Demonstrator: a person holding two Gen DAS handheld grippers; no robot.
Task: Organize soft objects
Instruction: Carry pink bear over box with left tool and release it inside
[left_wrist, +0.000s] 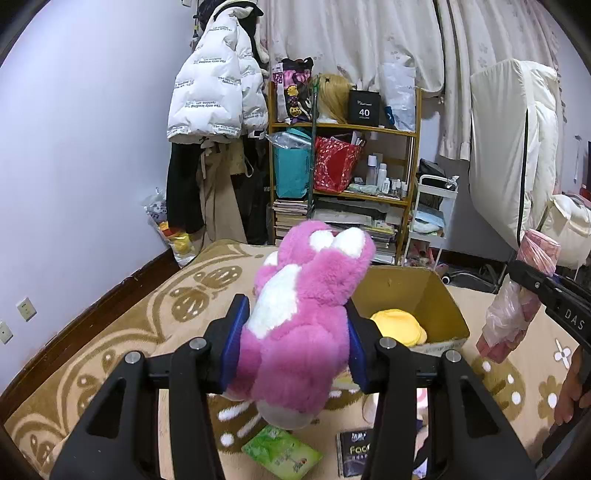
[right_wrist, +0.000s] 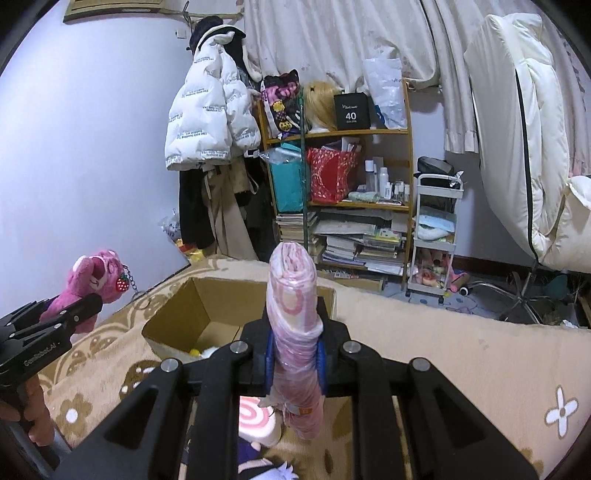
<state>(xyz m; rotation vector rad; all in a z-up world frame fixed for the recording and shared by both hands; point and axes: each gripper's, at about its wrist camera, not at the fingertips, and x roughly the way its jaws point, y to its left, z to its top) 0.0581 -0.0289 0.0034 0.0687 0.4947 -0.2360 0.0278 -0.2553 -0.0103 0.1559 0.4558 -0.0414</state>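
Pink plush bear clamped between blue pads of left gripper, jaws pressed on torso, head beyond tips, held above bed beside open cardboard box. Pink rolled towel in plastic wrap upright, squeezed mid-length in right gripper, jaws nearly closed, near box rim.

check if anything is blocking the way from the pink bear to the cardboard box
Nothing visible does. The left gripper holds the pink bear just beside the open cardboard box, which holds only a yellow plush at the bottom.
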